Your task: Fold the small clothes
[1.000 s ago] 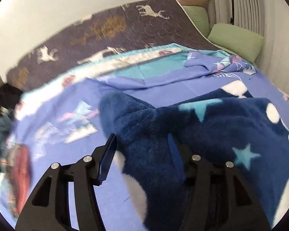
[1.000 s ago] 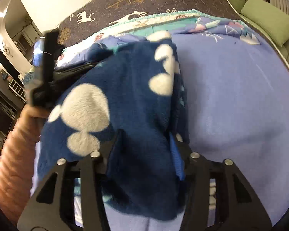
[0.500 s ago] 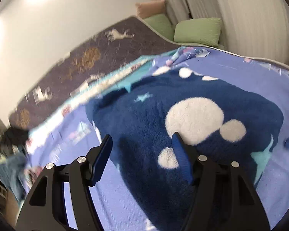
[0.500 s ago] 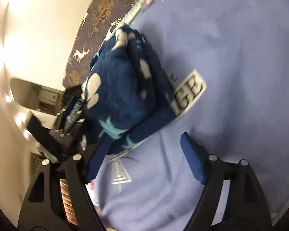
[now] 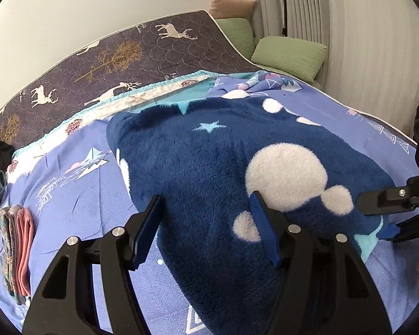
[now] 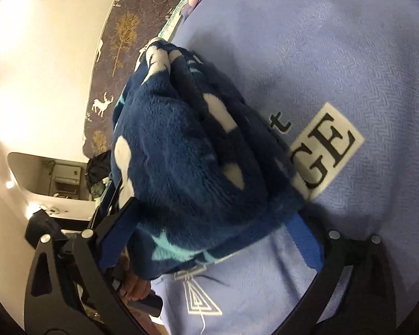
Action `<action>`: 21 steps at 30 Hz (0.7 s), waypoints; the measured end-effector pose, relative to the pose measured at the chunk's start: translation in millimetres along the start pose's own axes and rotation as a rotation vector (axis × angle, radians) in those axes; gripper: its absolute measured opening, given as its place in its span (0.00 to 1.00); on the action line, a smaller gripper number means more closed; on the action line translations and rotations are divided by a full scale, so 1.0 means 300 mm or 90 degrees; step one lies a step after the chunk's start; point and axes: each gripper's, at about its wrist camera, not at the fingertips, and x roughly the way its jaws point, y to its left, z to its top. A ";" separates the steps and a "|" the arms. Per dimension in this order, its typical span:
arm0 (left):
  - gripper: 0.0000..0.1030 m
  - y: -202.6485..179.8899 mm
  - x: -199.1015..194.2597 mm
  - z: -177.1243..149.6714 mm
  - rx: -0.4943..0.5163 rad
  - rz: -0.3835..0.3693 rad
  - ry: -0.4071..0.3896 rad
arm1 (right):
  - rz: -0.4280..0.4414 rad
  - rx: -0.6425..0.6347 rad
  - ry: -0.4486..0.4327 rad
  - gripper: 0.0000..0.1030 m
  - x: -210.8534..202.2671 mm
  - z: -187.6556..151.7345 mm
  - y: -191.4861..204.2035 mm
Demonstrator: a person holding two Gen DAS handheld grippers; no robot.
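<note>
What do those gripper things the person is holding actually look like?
Both the left gripper and the right gripper are matte black frames with triangular cut-outs and silver round bolts. Each carries two flat fingers faced with bright blue pads. No sleeve or cables show.

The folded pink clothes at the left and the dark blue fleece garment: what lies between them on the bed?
In the left wrist view, only bare blue bedsheet lies between the folded pink clothes and the fleece garment.

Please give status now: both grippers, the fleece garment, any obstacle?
Left gripper open over fleece garment. Right gripper jaws opening, fleece between them. No obstacle seen.
</note>
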 end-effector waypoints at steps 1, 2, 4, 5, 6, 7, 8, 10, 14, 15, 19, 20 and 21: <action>0.63 0.000 0.000 -0.001 -0.002 -0.001 -0.002 | -0.004 -0.001 -0.006 0.98 0.001 -0.008 0.001; 0.63 0.001 0.000 -0.001 -0.002 -0.001 -0.003 | -0.007 -0.004 -0.010 0.98 -0.001 -0.010 0.003; 0.63 0.002 -0.001 -0.002 -0.003 -0.003 -0.005 | -0.008 -0.007 -0.014 0.98 0.003 -0.012 0.005; 0.63 0.002 -0.002 -0.002 -0.003 -0.004 -0.006 | -0.008 -0.007 -0.015 0.98 0.012 -0.008 0.011; 0.63 0.004 -0.002 -0.002 -0.004 -0.005 -0.007 | -0.008 -0.005 -0.016 0.98 0.012 -0.008 0.010; 0.63 0.004 -0.002 -0.002 -0.005 -0.007 -0.008 | -0.009 -0.001 -0.018 0.98 0.014 -0.007 0.011; 0.63 0.006 -0.002 -0.001 -0.006 -0.009 -0.009 | -0.011 0.003 -0.022 0.98 0.012 -0.007 0.009; 0.63 0.011 -0.005 -0.001 -0.010 -0.012 -0.011 | -0.019 0.007 -0.037 0.98 0.022 -0.003 0.020; 0.69 0.043 -0.014 0.004 -0.033 -0.030 -0.014 | -0.052 -0.031 -0.077 0.97 0.055 -0.009 0.065; 0.75 0.063 -0.016 0.008 -0.047 -0.040 -0.013 | -0.057 -0.043 -0.087 0.95 0.055 -0.016 0.072; 0.82 0.152 0.002 0.019 -0.114 -0.093 0.000 | -0.054 -0.085 -0.099 0.91 0.054 -0.029 0.075; 0.83 0.159 0.004 0.022 -0.120 -0.097 -0.001 | -0.053 -0.090 -0.098 0.91 0.054 -0.030 0.076; 0.87 0.175 0.003 0.026 -0.130 -0.096 -0.007 | -0.053 -0.094 -0.096 0.91 0.056 -0.031 0.077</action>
